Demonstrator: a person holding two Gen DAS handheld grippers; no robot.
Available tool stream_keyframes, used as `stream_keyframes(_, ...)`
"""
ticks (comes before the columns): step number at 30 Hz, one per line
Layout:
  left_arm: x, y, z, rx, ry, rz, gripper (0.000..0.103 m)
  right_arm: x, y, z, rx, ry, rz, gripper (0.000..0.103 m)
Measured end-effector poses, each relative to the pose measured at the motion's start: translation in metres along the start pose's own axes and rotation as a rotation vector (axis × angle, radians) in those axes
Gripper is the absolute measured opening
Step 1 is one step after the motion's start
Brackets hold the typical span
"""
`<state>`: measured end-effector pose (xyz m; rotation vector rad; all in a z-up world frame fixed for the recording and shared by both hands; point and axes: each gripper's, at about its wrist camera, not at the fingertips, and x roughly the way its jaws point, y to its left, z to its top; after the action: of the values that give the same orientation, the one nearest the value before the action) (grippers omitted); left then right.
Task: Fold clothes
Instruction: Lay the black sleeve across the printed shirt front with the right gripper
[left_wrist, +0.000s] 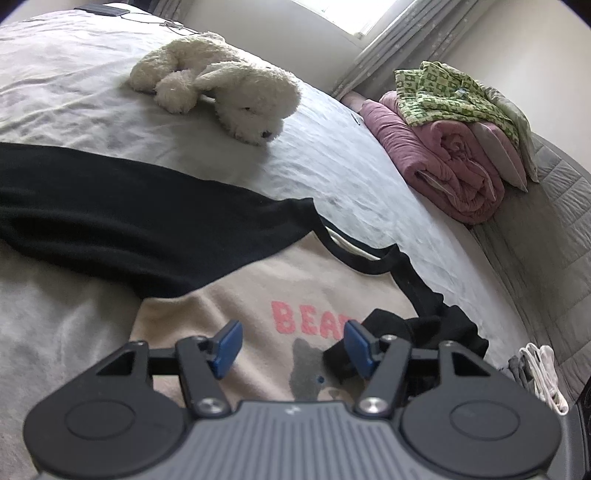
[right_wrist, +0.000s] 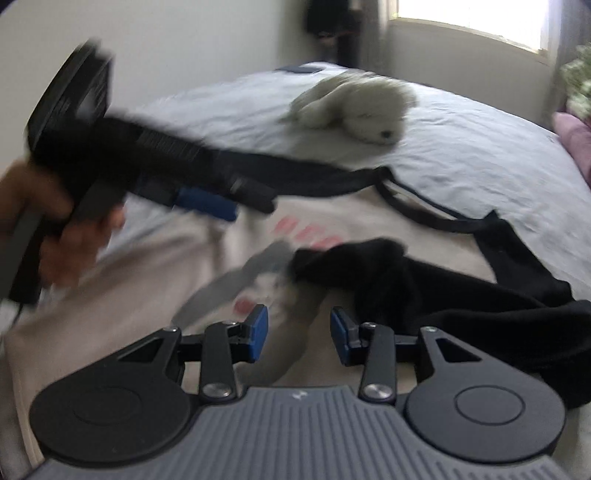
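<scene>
Ahead of my left gripper (left_wrist: 293, 347) I read pink letters "BEA" on the chest of a beige shirt (left_wrist: 258, 291) with black sleeves, lying face up on the bed (left_wrist: 74, 81); the rest of the word hides behind the right-hand pad, and a grey printed figure sits between the jaws just below the letters. Those jaws stand spread, with nothing pinched. One black sleeve (left_wrist: 110, 218) stretches out flat beyond the left finger, and the other sleeve (left_wrist: 424, 325) lies folded across the chest, its bunched cuff just past the right finger. The left view alone shows a white plush dog (left_wrist: 221, 85) far ahead, a rolled pink blanket (left_wrist: 443, 158) with a green patterned cloth (left_wrist: 454, 92) on top well off to the right, and white socks (left_wrist: 539, 369) at the bed edge. The right view is blurred, so the lettering there is only pink smears. My right gripper (right_wrist: 299, 332) is parted over bare beige cloth, gripping nothing, with the folded sleeve just past its right finger. Only this view shows the hand (right_wrist: 48, 206) holding the left gripper, up to the left of the jaws
</scene>
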<state>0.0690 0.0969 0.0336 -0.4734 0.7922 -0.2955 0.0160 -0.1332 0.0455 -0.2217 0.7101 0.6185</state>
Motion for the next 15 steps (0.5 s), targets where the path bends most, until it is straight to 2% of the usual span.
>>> stream_keyframes(2,0.001,-0.002,-0.001,0.013,0.000,0.005,0.062,-0.001,-0.004,0.001,0.022,-0.024,-0.060,0.042)
stream_keyframes(5,0.002,-0.002,-0.001,0.014,0.007,0.009,0.062,-0.008,-0.015,0.008,0.086,-0.100,-0.105,0.042)
stream_keyframes(7,0.002,-0.001,-0.001,0.012,0.010,0.013,0.062,-0.002,-0.019,0.017,0.074,-0.096,-0.170,0.044)
stream_keyframes(9,0.002,0.000,0.000,0.007,0.010,0.018,0.062,0.010,-0.026,0.024,0.081,-0.053,-0.204,0.046)
stream_keyframes(10,0.002,0.001,0.000,0.005,0.010,0.021,0.062,0.016,-0.032,0.026,0.115,-0.038,-0.170,0.046)
stream_keyframes(12,0.001,0.002,0.001,0.003,0.007,0.022,0.062,0.017,-0.029,0.024,0.120,-0.040,-0.135,0.039)
stream_keyframes(13,0.001,0.003,0.001,0.002,0.006,0.023,0.062,0.017,-0.027,0.023,0.117,-0.043,-0.123,0.025)
stream_keyframes(14,0.001,0.003,0.002,0.001,0.006,0.024,0.062,0.018,-0.024,0.022,0.113,-0.046,-0.110,0.016)
stream_keyframes(15,0.001,0.003,0.002,0.000,0.005,0.025,0.062,0.018,-0.021,0.021,0.109,-0.049,-0.098,0.012)
